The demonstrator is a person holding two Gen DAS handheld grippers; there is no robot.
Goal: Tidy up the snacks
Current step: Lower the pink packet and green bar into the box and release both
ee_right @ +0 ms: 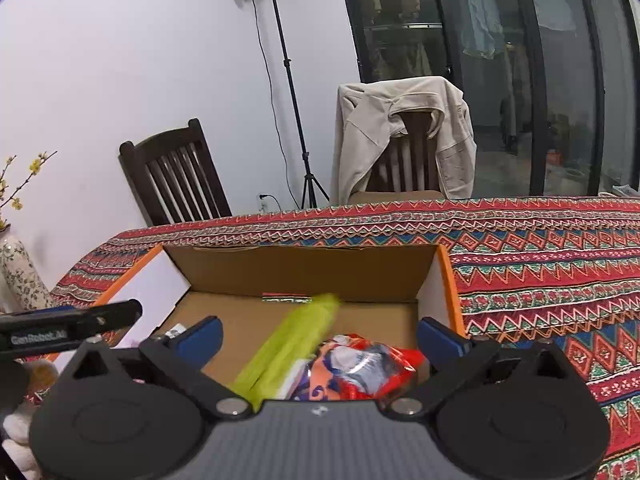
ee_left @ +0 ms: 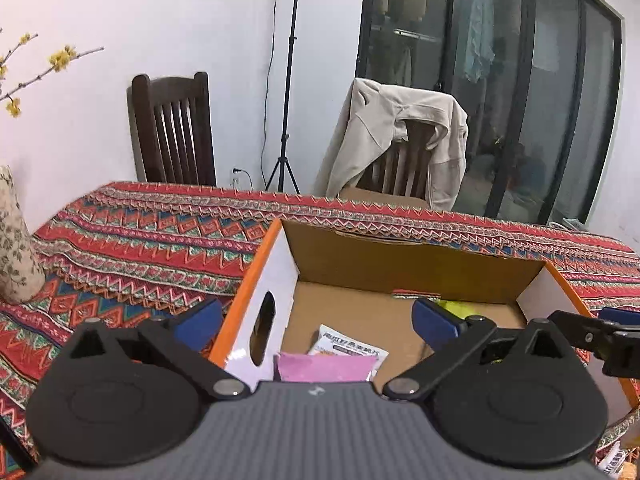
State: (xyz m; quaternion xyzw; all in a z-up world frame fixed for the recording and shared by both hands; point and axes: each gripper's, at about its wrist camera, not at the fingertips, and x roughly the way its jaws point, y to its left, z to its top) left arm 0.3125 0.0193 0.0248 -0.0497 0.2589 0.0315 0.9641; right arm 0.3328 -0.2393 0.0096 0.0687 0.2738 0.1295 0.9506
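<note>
An open cardboard box with orange edges (ee_left: 420, 260) (ee_right: 304, 268) stands on the patterned tablecloth. In the left wrist view a pink packet (ee_left: 324, 368) and a white snack packet (ee_left: 352, 350) lie inside it. My left gripper (ee_left: 318, 320) is open and empty over the box's left side. In the right wrist view a lime-green packet (ee_right: 292, 344), blurred, and a red-and-blue snack bag (ee_right: 360, 368) are inside the box. My right gripper (ee_right: 318, 334) is open above them, holding nothing. Each gripper's edge shows in the other view.
Red patterned tablecloth (ee_left: 140, 240) (ee_right: 540, 248) covers the table. A floral vase (ee_left: 12, 248) (ee_right: 16, 268) stands at the left. Two dark wooden chairs (ee_left: 176, 136), one draped with a beige jacket (ee_left: 400, 140), stand behind the table, with a light tripod (ee_left: 286, 120).
</note>
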